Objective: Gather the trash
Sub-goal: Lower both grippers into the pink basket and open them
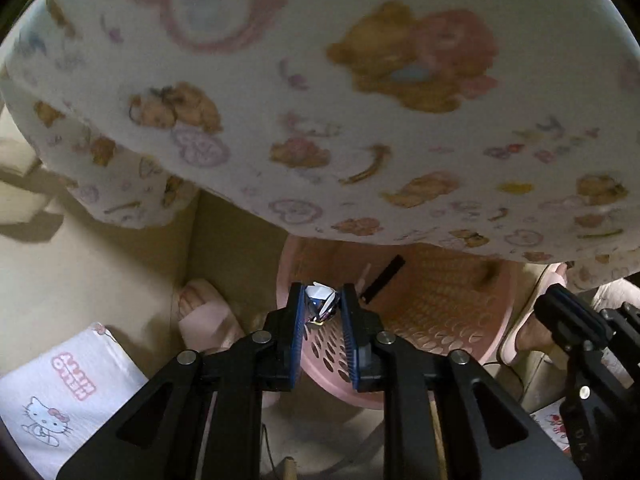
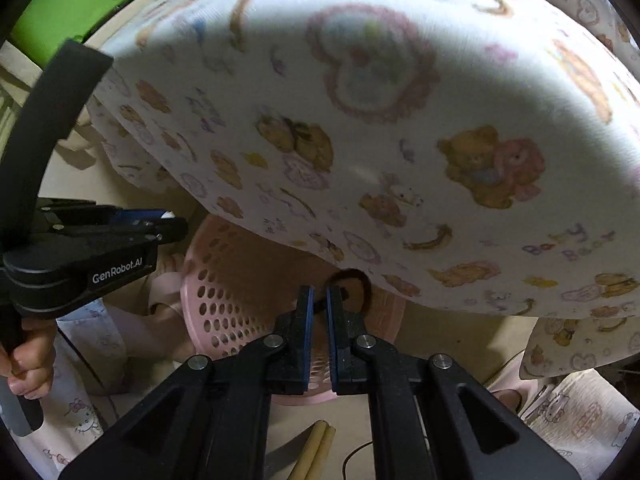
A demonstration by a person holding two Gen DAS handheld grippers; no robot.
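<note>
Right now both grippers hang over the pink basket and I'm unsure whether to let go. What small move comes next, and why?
Probably open the left gripper: its crumpled wrapper already sits above the pink basket, so it should drop inside. The right gripper, pinching a dark hair tie, could follow.

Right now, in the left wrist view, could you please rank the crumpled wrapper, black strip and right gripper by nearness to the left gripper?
1. Crumpled wrapper: between the left gripper's fingers.
2. Black strip: inside the pink basket, just right.
3. Right gripper: far right edge.
</note>
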